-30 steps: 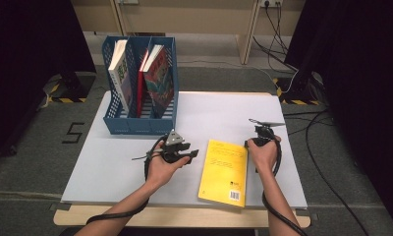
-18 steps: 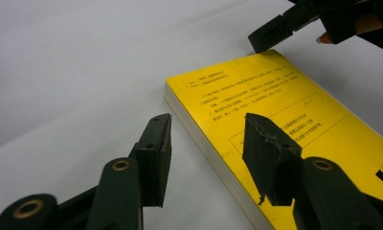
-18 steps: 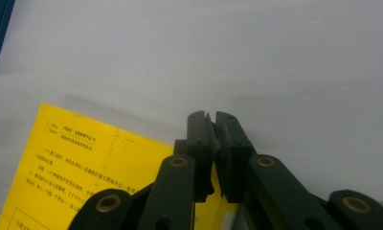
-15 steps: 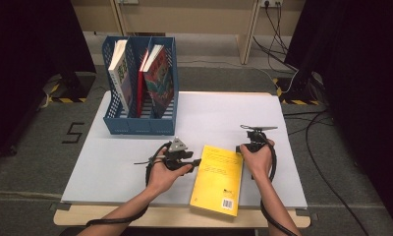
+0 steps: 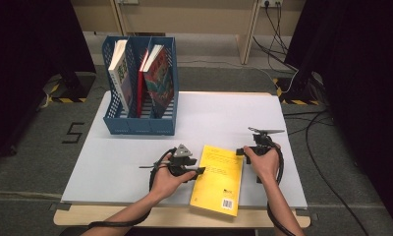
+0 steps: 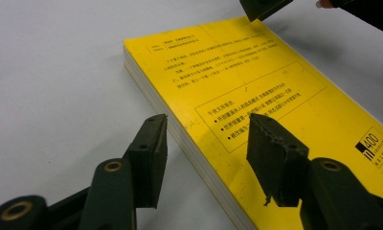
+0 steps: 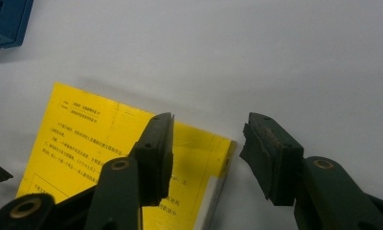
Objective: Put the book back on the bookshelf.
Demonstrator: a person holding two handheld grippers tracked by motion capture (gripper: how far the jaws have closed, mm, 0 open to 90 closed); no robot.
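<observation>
A yellow book [image 5: 219,179] lies flat on the white table [image 5: 224,113], back cover up, near the front edge. My left gripper [image 5: 199,171] is at its left long side. In the left gripper view the jaws [image 6: 206,127] have just been opening and stand apart, one over the table and one over the cover [image 6: 256,81], not pressing it. My right gripper [image 5: 241,151] is at the book's far right corner. Its jaws [image 7: 208,129] have just been opening wide; the corner [image 7: 84,139] lies below them, untouched.
A blue file holder [image 5: 140,125] stands at the table's back left with several upright books in it. Bare table stretches behind and to the right of the yellow book. Cables trail on the floor at the right.
The yellow book has slid a little left and toward the front edge and turned slightly. My left hand has come down and right to the book's edge. The right hand has stayed at the corner.
</observation>
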